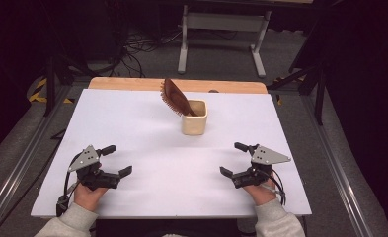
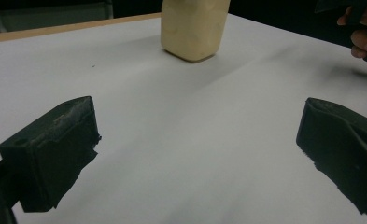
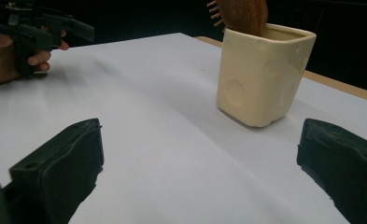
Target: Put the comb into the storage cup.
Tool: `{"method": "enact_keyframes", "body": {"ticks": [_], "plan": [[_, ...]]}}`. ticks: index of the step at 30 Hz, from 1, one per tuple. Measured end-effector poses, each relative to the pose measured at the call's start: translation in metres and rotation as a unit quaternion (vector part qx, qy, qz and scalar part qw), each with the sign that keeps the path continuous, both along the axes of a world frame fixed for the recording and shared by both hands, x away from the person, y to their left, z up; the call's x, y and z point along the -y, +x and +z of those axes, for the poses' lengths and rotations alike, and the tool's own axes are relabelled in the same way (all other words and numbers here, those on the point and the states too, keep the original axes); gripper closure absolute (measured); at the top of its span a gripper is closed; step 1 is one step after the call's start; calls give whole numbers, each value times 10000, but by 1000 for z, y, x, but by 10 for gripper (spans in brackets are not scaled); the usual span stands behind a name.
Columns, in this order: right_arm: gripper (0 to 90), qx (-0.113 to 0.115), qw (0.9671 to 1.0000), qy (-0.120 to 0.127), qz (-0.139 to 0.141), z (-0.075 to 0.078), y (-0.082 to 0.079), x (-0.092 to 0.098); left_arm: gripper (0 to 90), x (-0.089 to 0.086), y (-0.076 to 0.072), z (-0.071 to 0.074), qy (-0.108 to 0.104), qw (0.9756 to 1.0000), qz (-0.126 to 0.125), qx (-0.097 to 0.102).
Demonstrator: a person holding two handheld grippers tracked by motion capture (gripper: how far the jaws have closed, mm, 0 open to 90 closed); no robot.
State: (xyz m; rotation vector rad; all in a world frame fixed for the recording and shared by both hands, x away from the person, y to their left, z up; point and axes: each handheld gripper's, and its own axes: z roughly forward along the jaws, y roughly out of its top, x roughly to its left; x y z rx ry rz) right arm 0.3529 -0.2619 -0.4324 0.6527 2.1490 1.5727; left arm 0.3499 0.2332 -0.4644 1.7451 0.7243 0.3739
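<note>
From the high view, a cream cup (image 1: 194, 117) stands a little past the middle of the white table (image 1: 147, 133), toward twelve o'clock, with a brown wooden hairbrush (image 1: 175, 97) standing in it, head up and leaning toward ten o'clock. The left gripper (image 1: 117, 159) sits near the table's front edge at about seven o'clock from the cup, held in a hand with a pale sleeve, its fingers spread wide with nothing between them. The right gripper (image 1: 231, 158) mirrors it at about five o'clock from the cup, fingers just as wide and holding nothing. Both are well apart from the cup and from each other.

In the left gripper view, the two black fingers (image 2: 55, 149) stand far apart over bare white table. The cup (image 2: 194, 28) rises at twelve o'clock, well beyond them, its top cut off by the frame. The person's other hand shows at two o'clock.

In the right gripper view, the fingers (image 3: 59, 172) again gape wide with plain table between them. The cup (image 3: 260, 74) stands at about one o'clock, upright, with shallow round dimples in its walls, and the hairbrush (image 3: 244, 16) pokes out of its mouth, bristles facing left. The left gripper (image 3: 31, 28) and its hand sit at ten o'clock, far off.
</note>
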Motion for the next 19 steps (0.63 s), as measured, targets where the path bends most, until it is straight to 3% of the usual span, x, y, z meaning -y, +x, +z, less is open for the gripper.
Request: {"method": "enact_keyframes", "body": {"ticks": [11, 15, 19], "plan": [[8, -98, 9999, -55, -33, -1, 1, 1, 3, -2, -2, 3, 111, 9995, 197, 221], [20, -211, 9998, -9, -3, -1, 2, 3, 3, -6, 0, 6, -23, 9996, 270, 88], [19, -246, 9997, -18, -26, -2, 1, 4, 3, -9, 4, 7, 63, 9996, 271, -17]]}}
